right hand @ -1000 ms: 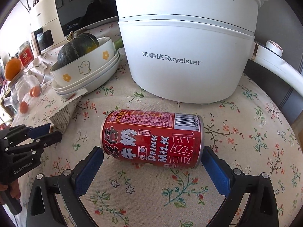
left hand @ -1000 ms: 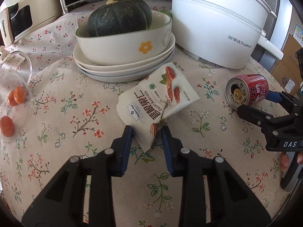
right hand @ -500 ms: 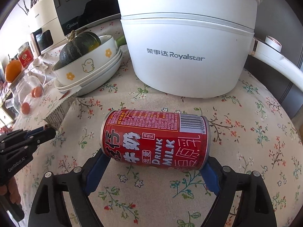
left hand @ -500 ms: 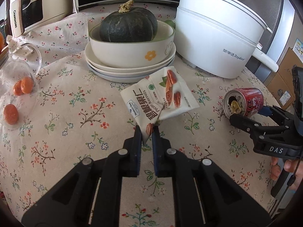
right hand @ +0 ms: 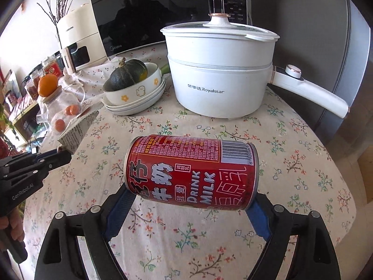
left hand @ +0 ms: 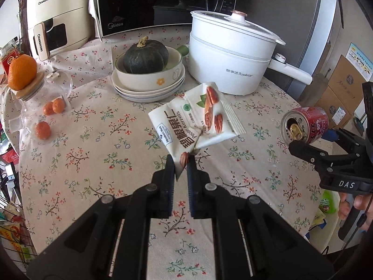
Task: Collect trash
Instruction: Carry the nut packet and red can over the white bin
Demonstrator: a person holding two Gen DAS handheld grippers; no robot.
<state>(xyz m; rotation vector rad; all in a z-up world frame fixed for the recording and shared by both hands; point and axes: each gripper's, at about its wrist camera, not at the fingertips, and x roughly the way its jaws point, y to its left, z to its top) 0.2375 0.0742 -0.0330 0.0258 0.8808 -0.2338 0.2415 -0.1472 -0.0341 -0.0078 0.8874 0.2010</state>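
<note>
Red can (right hand: pixel 191 171) and snack packet (left hand: pixel 195 126), previously on tablecloth (left hand: pixel 93 140), now lifted.

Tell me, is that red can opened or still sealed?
Opened. In the left view the can shows its top with the tab pulled and a dark hole. Whether any drink remains, cannot tell.

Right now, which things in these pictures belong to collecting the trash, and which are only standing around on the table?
Belong to the job:
- pecan wrapper, pinched in the left claw
- red milk can, clamped in the right claw

Only standing around:
- white pot
- pumpkin in the bowl
- big orange
- microwave
</note>
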